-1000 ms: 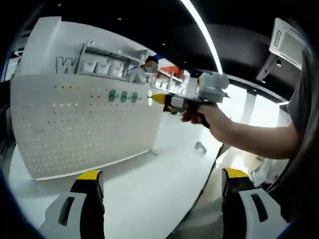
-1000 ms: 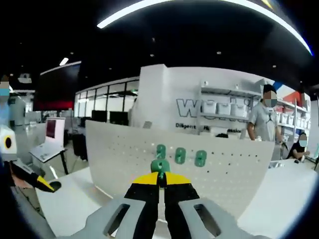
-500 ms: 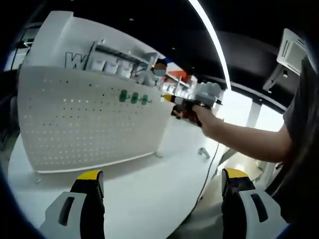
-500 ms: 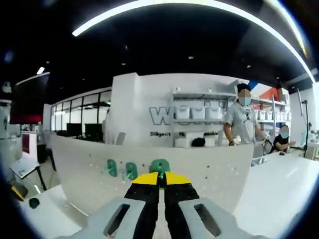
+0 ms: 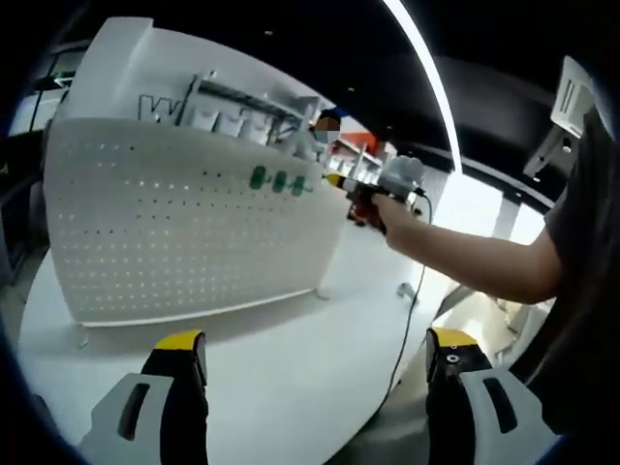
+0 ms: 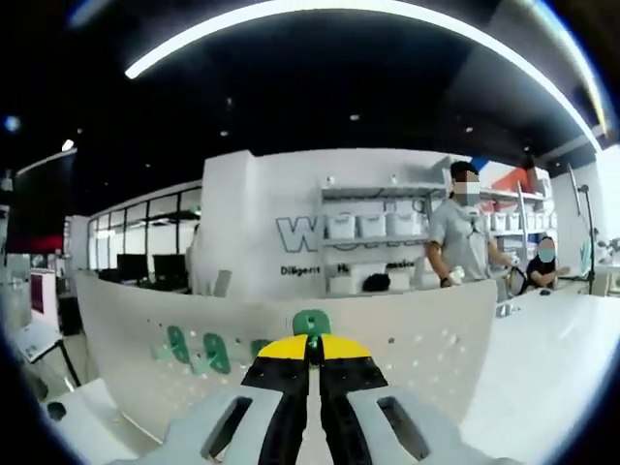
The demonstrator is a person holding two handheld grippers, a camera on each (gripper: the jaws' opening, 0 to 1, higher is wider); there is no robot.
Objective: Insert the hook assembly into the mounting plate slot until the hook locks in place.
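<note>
One hook [image 6: 311, 325] sits pinched in the right gripper [image 6: 311, 351]; left gripper [image 5: 315, 354] gapes. Line it squarely to a pegboard [image 6: 426, 334] hole, then push gently.

A dark ceiling [image 6: 320, 107] carries a long curved light strip [image 6: 339, 12] — bright white. Behind the white bench [image 5: 271, 368] stands a white wall [image 6: 271, 223] with large grey lettering and shelves [image 6: 378, 228] of white bins — dark windows [image 6: 145, 262] at its left.

white table [image 5: 291, 368], upright pegboard [image 5: 184, 232] on it
</note>
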